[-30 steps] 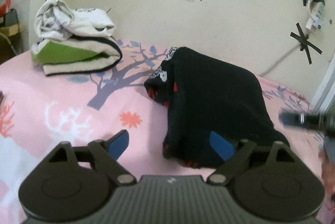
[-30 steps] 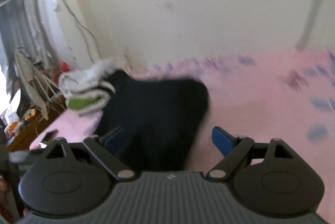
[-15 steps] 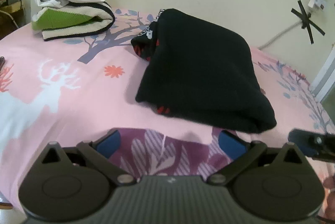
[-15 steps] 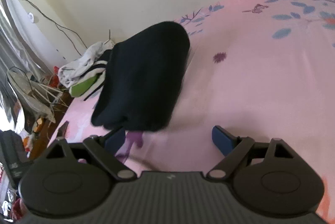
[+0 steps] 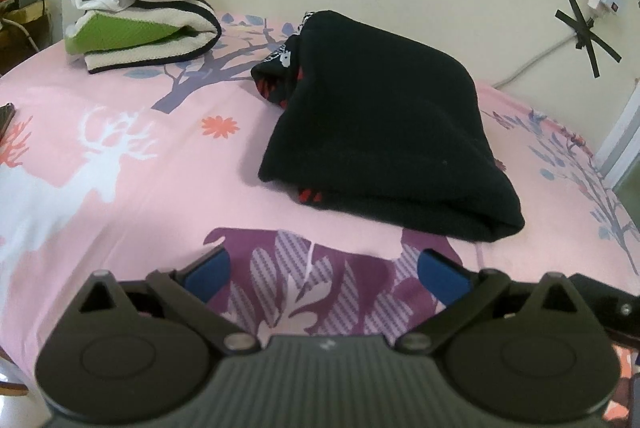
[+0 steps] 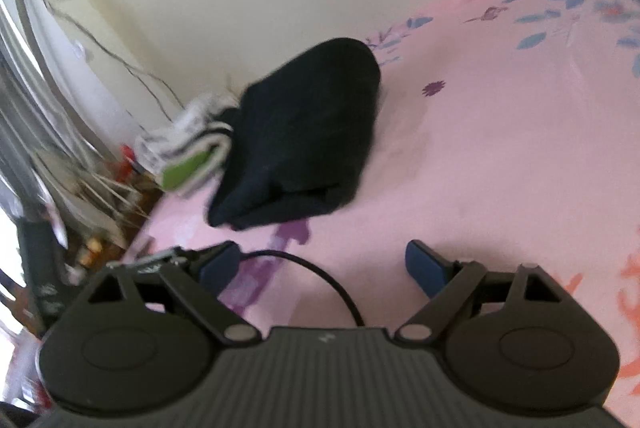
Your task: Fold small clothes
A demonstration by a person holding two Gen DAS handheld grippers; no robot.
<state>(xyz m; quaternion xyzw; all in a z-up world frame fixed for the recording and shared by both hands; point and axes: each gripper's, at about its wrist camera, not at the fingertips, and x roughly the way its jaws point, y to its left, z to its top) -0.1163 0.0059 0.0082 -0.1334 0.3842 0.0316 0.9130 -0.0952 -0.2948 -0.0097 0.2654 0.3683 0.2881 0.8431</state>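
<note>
A: Where is the black garment (image 5: 384, 131)?
B: Folded on the pink bedsheet (image 5: 120, 195), near the wall.
A: And the grippers?
B: The left gripper (image 5: 324, 270) and right gripper (image 6: 322, 264) both have fingers apart, holding nothing.

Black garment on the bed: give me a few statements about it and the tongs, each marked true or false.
1. The black garment lies folded on the pink sheet. True.
2. The left tongs grip the black garment. False: they stand open over the sheet, short of it.
3. A folded pile of clothes sits behind the garment near the wall. True.
4. The right tongs are shut. False: they are open, with nothing between them.
5. The black garment lies on top of the pile. False: it rests apart on the sheet.
</note>
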